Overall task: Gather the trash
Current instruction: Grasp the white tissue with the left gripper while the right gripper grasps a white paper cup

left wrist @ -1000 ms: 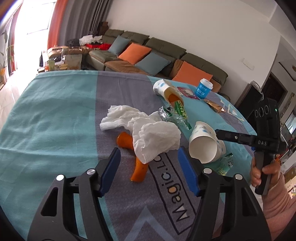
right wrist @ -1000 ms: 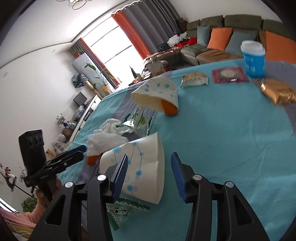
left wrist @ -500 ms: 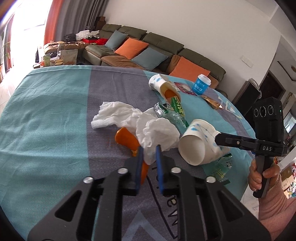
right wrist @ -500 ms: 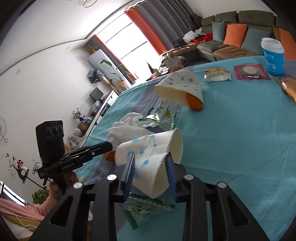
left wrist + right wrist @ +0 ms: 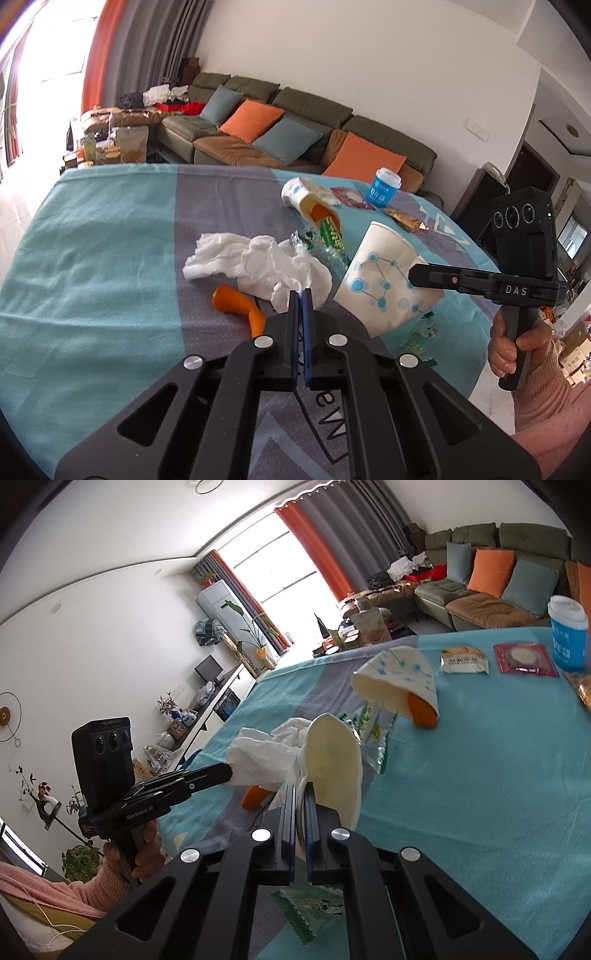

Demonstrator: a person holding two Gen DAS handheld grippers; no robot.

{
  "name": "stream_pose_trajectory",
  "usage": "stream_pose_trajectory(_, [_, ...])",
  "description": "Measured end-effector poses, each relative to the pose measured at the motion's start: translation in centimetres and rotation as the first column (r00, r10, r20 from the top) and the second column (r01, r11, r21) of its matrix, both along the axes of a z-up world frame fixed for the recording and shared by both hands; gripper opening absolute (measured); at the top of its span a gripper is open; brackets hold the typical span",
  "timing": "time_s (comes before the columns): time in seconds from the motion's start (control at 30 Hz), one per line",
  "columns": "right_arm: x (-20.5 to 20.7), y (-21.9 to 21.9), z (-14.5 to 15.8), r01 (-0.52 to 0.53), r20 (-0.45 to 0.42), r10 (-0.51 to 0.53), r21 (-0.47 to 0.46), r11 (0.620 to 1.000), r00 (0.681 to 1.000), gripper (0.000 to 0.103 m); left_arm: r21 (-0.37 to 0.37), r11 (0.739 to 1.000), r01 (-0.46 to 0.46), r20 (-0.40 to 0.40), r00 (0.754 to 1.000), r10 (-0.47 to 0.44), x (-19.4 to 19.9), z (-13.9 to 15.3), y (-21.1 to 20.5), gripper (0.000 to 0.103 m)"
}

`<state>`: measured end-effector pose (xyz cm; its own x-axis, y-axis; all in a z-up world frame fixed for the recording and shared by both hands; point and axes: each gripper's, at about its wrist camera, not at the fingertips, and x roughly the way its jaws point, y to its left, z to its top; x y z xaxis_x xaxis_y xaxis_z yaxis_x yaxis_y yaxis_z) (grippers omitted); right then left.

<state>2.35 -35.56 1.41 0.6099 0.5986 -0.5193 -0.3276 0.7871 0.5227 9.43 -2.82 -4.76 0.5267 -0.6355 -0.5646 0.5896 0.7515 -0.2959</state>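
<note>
My left gripper hides part of the table's printed word. "DAS" reads on the right gripper, "GenRoboAI" on the left. My left jaws pinch the tissue; my right jaws clamp 1 squashed cup wall. A 2nd cup lies tipped, orange peel inside.

A home living room: long sofa with cushions, curtains, houseplants.
</note>
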Motion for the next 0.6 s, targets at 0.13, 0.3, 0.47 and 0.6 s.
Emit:
stream_pose_trajectory(0.13, [-0.2, 0.6, 0.6, -0.011, 0.021, 0.011, 0.002, 1.0, 1.0, 0.003, -0.026, 0.999, -0.023, 0.024, 0.999, 0.024, -0.9, 1.1, 1.9, 0.002])
stream_pose_trajectory(0.3, [0.1, 1.8, 0.9, -0.037, 0.03, 0.037, 0.01, 0.999, 0.999, 0.003, -0.053, 0.996, -0.067, 0.041, 0.997, 0.069, -2.2, 2.2, 5.1, 0.002])
stream_pose_trajectory(0.47, [0.7, 3.6, 1.0, -0.079, 0.039, 0.078, 0.021, 0.997, 0.996, 0.003, -0.071, 0.989, -0.13, 0.042, 0.99, 0.133, -3.4, 2.8, 8.9, 0.002])
stream_pose_trajectory(0.6, [1.4, 5.4, 1.0, -0.12, 0.041, 0.119, 0.026, 0.992, 0.992, 0.003, -0.062, 0.981, -0.185, 0.016, 0.982, 0.186, -3.8, 2.2, 11.3, 0.002])
